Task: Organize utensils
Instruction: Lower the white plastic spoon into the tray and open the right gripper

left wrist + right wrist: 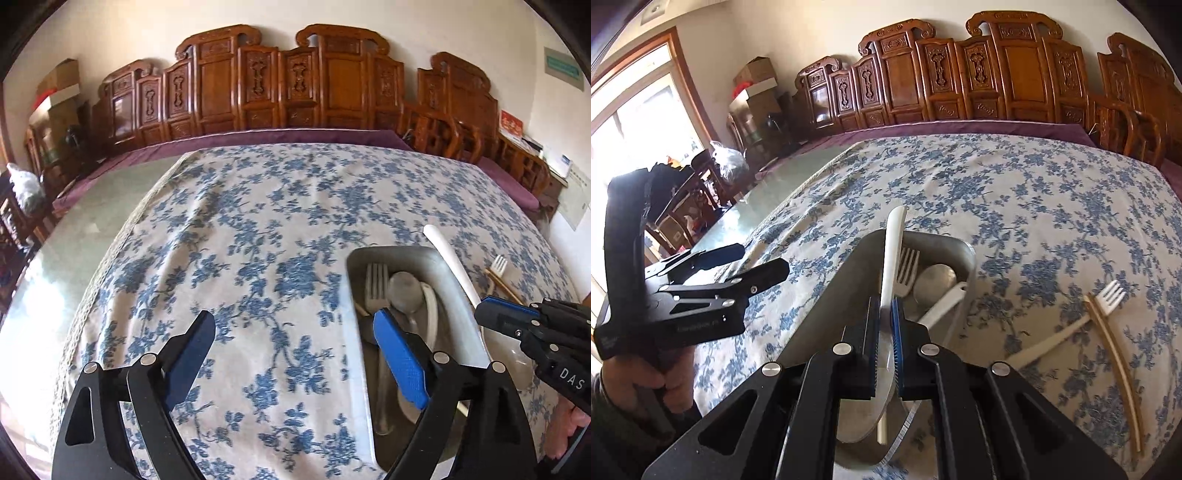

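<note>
- White utensil (894,254): long, stiff, probably light and slick plastic; clamped mid-handle between the right gripper (885,354) fingers, above the metal tray (827,295). A hold nearer the middle looks steadier.
- Left gripper (291,332): jaws apart, holding nothing, over the tablecloth (258,221) at the tray's 9 o'clock side.
- Tray contents: 1 fork (908,269), 1 metal spoon (936,284), 1 white piece; crowded, may snag.
- Loose at the tray's 3 o'clock: white fork (1071,325), chopsticks (1115,362), crossing and touching.
</note>
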A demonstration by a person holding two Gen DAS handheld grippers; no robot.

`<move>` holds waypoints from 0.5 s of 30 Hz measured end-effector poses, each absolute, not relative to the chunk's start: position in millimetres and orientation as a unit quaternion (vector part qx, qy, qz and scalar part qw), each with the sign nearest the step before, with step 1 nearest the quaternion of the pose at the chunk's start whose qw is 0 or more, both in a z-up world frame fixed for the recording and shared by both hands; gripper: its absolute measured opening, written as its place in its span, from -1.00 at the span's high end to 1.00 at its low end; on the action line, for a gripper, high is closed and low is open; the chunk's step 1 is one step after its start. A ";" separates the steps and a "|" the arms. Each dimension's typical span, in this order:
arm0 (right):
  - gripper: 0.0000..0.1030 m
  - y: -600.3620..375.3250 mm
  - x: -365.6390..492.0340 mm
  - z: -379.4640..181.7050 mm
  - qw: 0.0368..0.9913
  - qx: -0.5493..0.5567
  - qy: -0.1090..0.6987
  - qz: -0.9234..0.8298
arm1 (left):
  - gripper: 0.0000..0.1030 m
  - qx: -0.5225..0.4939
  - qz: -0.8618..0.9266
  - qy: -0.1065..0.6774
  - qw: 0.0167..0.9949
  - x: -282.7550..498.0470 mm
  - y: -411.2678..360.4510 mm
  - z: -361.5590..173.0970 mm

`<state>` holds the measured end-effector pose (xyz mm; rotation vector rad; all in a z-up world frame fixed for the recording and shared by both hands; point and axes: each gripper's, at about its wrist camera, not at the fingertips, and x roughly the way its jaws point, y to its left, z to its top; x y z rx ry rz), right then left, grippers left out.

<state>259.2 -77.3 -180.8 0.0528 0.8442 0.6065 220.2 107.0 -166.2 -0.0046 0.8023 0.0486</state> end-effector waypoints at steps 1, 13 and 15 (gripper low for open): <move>0.84 -72.5 260.9 -182.5 0.867 0.025 0.405 0.289 | -0.64 -0.003 0.026 0.391 0.920 220.0 108.9 -166.6; 0.82 -38.9 269.3 -213.2 0.858 0.006 0.427 0.287 | -0.64 -0.015 0.043 0.391 0.919 217.5 126.1 -166.4; 0.82 -38.2 269.6 -216.3 0.856 0.008 0.429 0.290 | -0.64 -0.013 0.043 0.390 0.920 217.2 124.8 -166.0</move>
